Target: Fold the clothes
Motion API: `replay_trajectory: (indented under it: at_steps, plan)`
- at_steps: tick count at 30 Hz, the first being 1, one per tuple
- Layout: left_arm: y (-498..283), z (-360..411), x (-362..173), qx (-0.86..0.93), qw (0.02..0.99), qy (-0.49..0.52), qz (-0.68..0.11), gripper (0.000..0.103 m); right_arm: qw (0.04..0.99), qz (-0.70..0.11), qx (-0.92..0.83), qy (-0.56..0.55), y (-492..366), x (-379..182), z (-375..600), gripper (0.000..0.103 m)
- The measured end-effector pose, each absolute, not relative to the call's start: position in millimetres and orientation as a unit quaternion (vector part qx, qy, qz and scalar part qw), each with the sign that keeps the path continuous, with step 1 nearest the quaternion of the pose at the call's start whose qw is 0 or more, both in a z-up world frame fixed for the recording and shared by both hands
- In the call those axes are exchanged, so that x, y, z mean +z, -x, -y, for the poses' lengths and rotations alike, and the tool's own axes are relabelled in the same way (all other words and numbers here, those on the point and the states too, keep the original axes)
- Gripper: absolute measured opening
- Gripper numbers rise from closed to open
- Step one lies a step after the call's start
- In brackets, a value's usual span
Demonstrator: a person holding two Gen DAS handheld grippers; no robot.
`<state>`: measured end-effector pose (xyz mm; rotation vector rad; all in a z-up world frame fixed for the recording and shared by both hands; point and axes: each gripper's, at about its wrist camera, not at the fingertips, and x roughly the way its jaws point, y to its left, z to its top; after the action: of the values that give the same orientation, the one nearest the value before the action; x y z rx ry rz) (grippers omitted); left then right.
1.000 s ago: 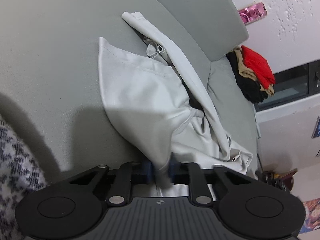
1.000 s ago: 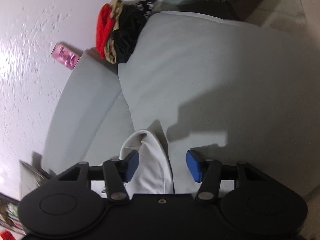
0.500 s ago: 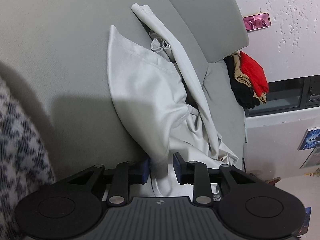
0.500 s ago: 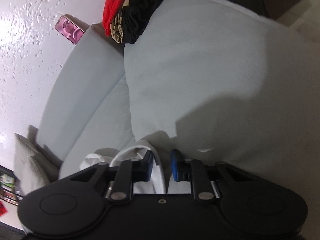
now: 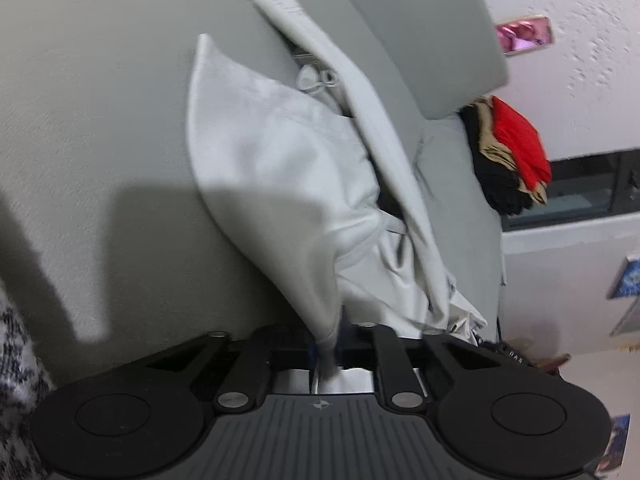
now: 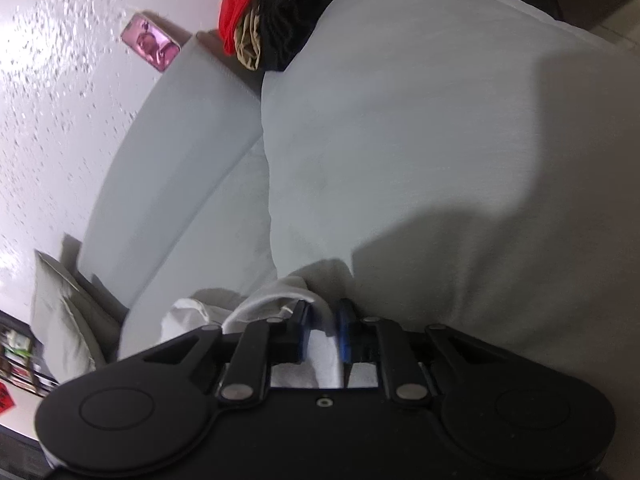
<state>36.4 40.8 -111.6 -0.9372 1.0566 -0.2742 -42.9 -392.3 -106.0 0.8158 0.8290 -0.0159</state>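
A light grey garment [image 5: 288,184] lies crumpled on the grey sofa seat [image 5: 100,120], with one long strip running up toward the backrest. My left gripper [image 5: 326,346] is shut on the garment's near edge, the cloth bunched between the blue pads. In the right wrist view my right gripper [image 6: 323,334] is shut on another white fold of the garment [image 6: 280,294], low against the seat cushion [image 6: 440,140].
A pile of red, tan and black clothes [image 5: 508,160] sits on the sofa's far end, also in the right wrist view [image 6: 272,12]. A pink item [image 5: 524,34] rests on the backrest by the white wall. A patterned knit fabric [image 5: 12,360] is at the left edge.
My right gripper closed from wide open onto the garment fold. My left gripper briefly loosened and is shut tight on the edge again. Both views shifted slightly.
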Motion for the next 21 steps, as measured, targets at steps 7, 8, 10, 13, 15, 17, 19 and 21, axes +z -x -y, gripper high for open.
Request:
replay_trajectory:
  at_steps: [7,8,10,13,15,17,19,21]
  plan:
    - [-13.6,-49.4,-34.3,-0.103,0.840,0.328,-0.421,0.005,0.806,-0.376,-0.031,-0.455,70.9,-74.2,375.2,0.002]
    - [-9.0,-53.3,-19.3,-0.104,0.850,0.320,-0.405,0.005,0.792,-0.369,-0.020,-0.485,78.7,-68.8,372.9,0.002]
    - [-4.5,-62.8,13.7,-0.104,0.869,0.315,-0.368,0.005,0.767,-0.347,0.010,-0.540,92.7,-56.6,367.3,0.002]
    - [-16.0,-84.4,75.4,-0.092,0.891,0.327,-0.301,0.004,0.749,-0.293,0.054,-0.591,94.4,-23.4,358.6,0.002]
    - [-23.0,-100.1,123.5,-0.085,0.904,0.339,-0.246,0.004,0.748,-0.239,0.081,-0.614,88.9,11.8,357.0,0.002]
    - [-11.7,-115.0,178.0,-0.087,0.917,0.350,-0.170,0.004,0.758,-0.167,0.113,-0.620,88.3,61.5,357.4,0.002]
    - [5.8,-125.3,225.0,-0.089,0.925,0.356,-0.100,0.004,0.773,-0.084,0.148,-0.611,98.5,117.8,357.6,0.002]
    - [26.6,-127.5,257.1,-0.089,0.931,0.351,-0.050,0.005,0.795,-0.014,0.174,-0.581,119.7,165.4,353.5,0.002]
